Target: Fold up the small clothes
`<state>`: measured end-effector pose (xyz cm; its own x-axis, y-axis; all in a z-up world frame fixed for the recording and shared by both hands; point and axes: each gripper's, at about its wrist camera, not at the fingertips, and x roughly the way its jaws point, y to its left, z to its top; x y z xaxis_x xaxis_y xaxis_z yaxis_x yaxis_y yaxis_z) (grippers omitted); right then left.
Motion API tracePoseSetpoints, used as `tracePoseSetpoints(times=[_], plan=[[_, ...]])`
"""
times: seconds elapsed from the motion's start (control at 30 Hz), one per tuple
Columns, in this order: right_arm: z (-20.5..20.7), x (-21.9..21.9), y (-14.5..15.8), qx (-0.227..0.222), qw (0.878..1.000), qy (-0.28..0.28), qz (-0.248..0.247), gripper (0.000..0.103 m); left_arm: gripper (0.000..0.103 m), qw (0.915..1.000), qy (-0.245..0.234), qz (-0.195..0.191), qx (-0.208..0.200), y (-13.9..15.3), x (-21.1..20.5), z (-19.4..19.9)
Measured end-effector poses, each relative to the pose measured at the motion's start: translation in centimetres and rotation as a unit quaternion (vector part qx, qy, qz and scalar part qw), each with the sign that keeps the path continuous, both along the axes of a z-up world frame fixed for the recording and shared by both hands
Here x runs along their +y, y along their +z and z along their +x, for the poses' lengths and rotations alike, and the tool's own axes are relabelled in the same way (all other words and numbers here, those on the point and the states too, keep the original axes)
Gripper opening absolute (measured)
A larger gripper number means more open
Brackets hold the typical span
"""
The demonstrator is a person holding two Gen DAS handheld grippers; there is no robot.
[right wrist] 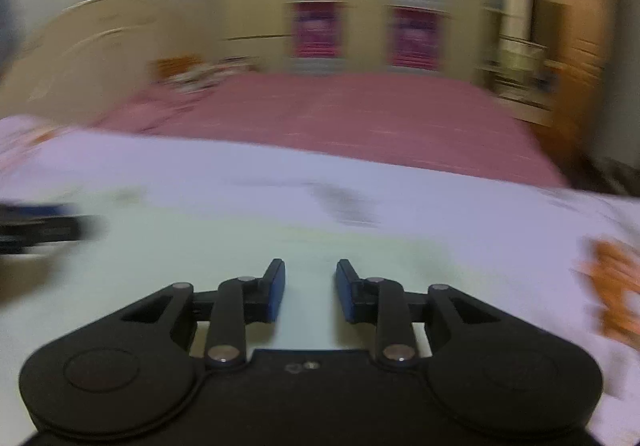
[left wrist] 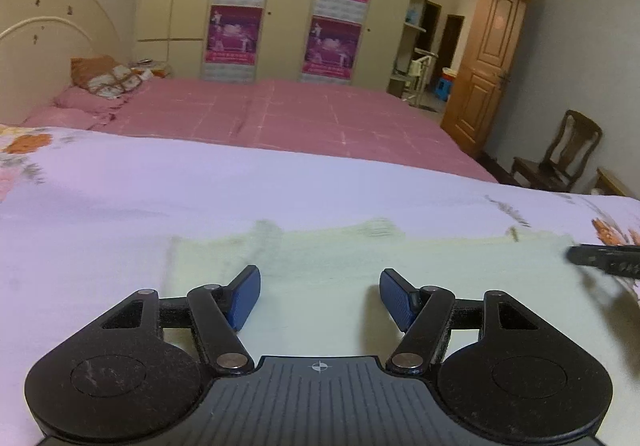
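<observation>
A pale green small garment (left wrist: 440, 266) lies flat on a lilac floral sheet (left wrist: 200, 186). Its far edge runs across the picture in front of the fingers. My left gripper (left wrist: 320, 274) hovers low over the garment's near part, its blue pads (left wrist: 244, 298) wide apart with only flat cloth beneath. The right gripper's black tip (left wrist: 604, 260) shows at the garment's right end. The right wrist view is blurred. There my right gripper (right wrist: 310, 266) is open by a narrower gap over the same garment (right wrist: 200, 246), nothing pinched, and the left gripper (right wrist: 40, 230) is a dark smear at the left edge.
Beyond the lilac sheet lies a pink checked bedspread (left wrist: 300, 114), with pillows (left wrist: 108, 80) by a cream headboard (left wrist: 48, 38). A wardrobe with pink posters (left wrist: 288, 6) fills the back wall. A wooden door (left wrist: 492, 58) and a wooden chair (left wrist: 560, 158) stand to the right.
</observation>
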<state>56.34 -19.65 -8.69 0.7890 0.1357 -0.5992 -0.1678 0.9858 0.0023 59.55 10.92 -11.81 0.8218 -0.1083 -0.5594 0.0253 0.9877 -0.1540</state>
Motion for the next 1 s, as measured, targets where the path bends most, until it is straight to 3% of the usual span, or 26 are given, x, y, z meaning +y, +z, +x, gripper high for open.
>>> tracePoseSetpoints(times=[0.1, 0.2, 0.27, 0.4, 0.53, 0.63, 0.77, 0.83, 0.9, 1.0], plan=[[0.0, -2.6, -0.2, 0.006, 1.000, -0.009, 0.012, 0.025, 0.067, 0.9999, 0.000, 0.015, -0.002, 0.0, -0.3, 0.0], [-1.2, -1.1, 1.0, -0.004, 1.000, -0.002, -0.008, 0.031, 0.067, 0.9992, -0.010, 0.030, -0.022, 1.3, -2.3, -1.0], [-2.7, 0.8, 1.9, -0.020, 0.999, 0.036, 0.001, 0.031, 0.067, 0.9986, -0.030, 0.029, -0.032, 1.9, -4.2, -2.2], [-5.7, 5.2, 1.0, -0.007, 0.992, 0.124, -0.003, 0.027, 0.067, 0.9972, -0.066, 0.021, -0.027, 1.7, -7.6, -4.2], [-7.5, 7.5, -0.1, 0.002, 0.987, 0.158, -0.023, 0.028, 0.067, 0.9971, -0.066, 0.036, -0.013, 1.0, -8.4, -5.7], [-8.1, 7.0, 0.0, -0.001, 0.988, 0.151, -0.044, 0.028, 0.067, 0.9982, -0.048, 0.033, -0.013, 1.0, -6.6, -7.2], [-8.0, 2.6, -0.4, 0.006, 0.998, 0.050, -0.041, 0.028, 0.067, 0.9979, -0.046, 0.043, -0.016, 0.5, -4.0, -8.4], [-8.1, 2.1, -0.5, 0.006, 0.997, 0.051, -0.051, 0.028, 0.067, 0.9962, -0.054, 0.067, -0.016, 0.9, -4.8, -8.5], [-8.8, 3.3, -0.1, -0.001, 0.996, 0.066, -0.066, 0.031, 0.067, 0.9963, -0.062, 0.057, -0.018, 1.7, -5.8, -8.8], [-10.4, 5.5, 0.4, -0.010, 0.994, 0.102, -0.041, 0.029, 0.067, 0.9960, -0.076, 0.044, -0.017, 1.8, -7.8, -9.7]])
